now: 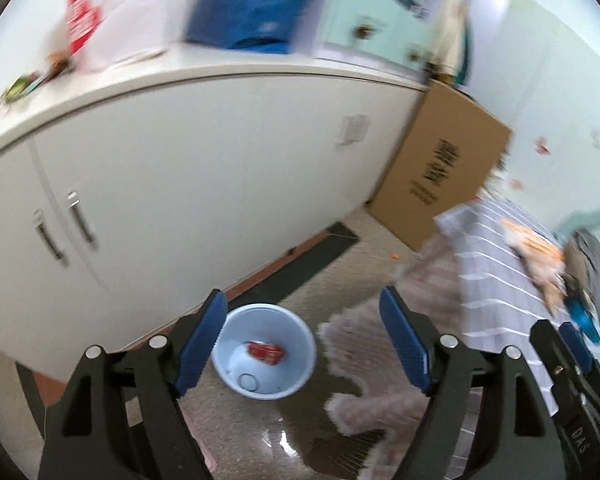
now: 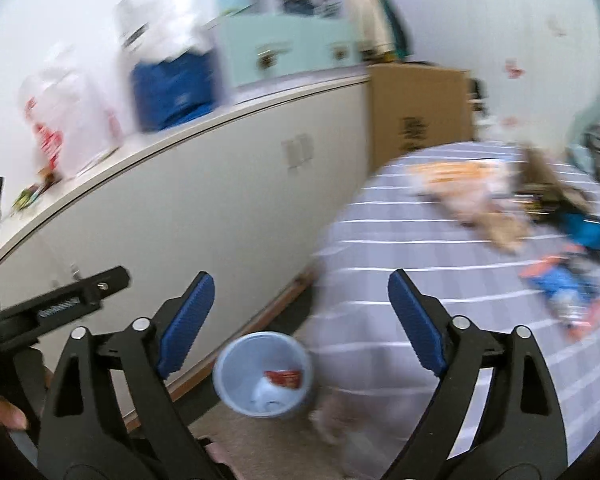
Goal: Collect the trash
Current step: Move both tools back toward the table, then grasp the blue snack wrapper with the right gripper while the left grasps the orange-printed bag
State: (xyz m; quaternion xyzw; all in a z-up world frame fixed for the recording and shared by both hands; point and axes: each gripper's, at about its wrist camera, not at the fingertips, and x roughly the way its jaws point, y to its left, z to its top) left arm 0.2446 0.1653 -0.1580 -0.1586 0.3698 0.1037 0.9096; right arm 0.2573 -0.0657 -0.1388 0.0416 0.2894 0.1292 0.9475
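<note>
A light blue bin [image 1: 265, 353] stands on the floor by the white cabinet, with a red wrapper [image 1: 265, 352] inside. It also shows in the right wrist view [image 2: 262, 374] with the red wrapper [image 2: 284, 378]. My left gripper [image 1: 302, 342] is open and empty above the bin. My right gripper [image 2: 300, 320] is open and empty, held above the bin and the bed edge. Wrappers lie on the striped bed: an orange and white one [image 2: 460, 184], a blue and orange one [image 2: 560, 292], and a blue one [image 2: 592, 232]. All is motion-blurred.
A white cabinet [image 1: 180, 180] runs along the left with bags and a blue bag [image 1: 248, 12] on top. A cardboard box [image 1: 440, 168] stands at its far end. The striped bed [image 2: 420, 260] fills the right. A fluffy pink rug [image 1: 364, 380] lies beside the bin.
</note>
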